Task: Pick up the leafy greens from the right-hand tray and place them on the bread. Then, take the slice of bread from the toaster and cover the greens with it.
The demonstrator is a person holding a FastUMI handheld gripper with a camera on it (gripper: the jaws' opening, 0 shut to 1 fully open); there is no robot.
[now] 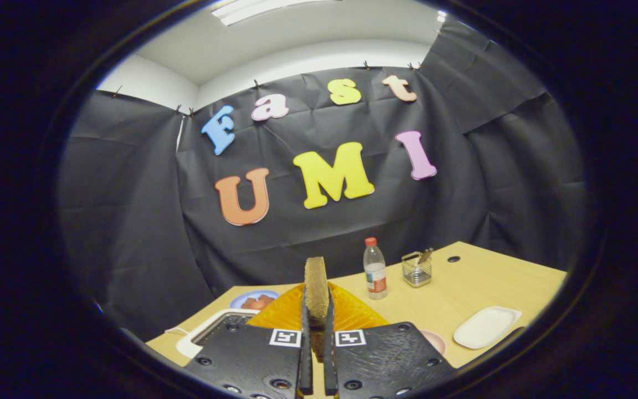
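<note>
Toaster (208, 332) mostly hidden behind gripper (317, 327), greens not made out. Bread slice (315, 288) clamped edge-on between both fingers, standing upright, long axis vertical, crumb rough and brown. Beyond: ribbed orange plate (352, 313), clear plastic bottle (375, 270), white oblong tray (485, 327) on pale wooden table (463, 277).
</note>
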